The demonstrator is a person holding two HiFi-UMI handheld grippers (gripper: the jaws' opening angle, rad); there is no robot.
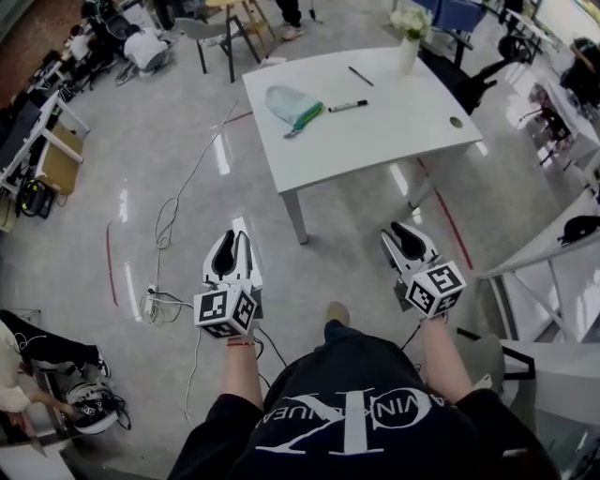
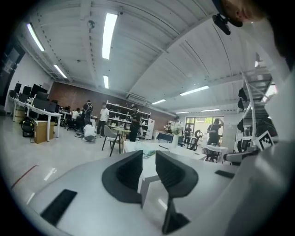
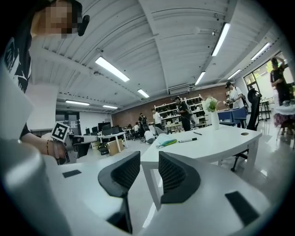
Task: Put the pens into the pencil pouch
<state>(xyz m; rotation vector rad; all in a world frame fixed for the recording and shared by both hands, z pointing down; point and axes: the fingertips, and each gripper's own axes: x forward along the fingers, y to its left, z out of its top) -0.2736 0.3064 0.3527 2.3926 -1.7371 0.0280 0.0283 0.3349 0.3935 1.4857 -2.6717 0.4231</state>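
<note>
A white table (image 1: 394, 131) stands ahead of me. On it lie a translucent pale-blue pouch (image 1: 284, 101), a green pen (image 1: 307, 116) against the pouch's edge, a black-and-white marker (image 1: 348, 106) and a thin black pen (image 1: 361, 76). My left gripper (image 1: 231, 239) and right gripper (image 1: 403, 232) are held out over the floor, well short of the table. Both are open, with nothing between the jaws. The right gripper view shows the pouch (image 3: 161, 139), the marker (image 3: 187, 140) and the table edge beyond the jaws. In the left gripper view the table shows through the jaw gap.
A vase of white flowers (image 1: 409, 49) stands at the table's far right corner. Cables and a power strip (image 1: 155, 302) lie on the floor at the left. A wooden stool (image 1: 230, 28), office chairs, desks and several people surround the table. Another white desk (image 1: 548, 246) stands at the right.
</note>
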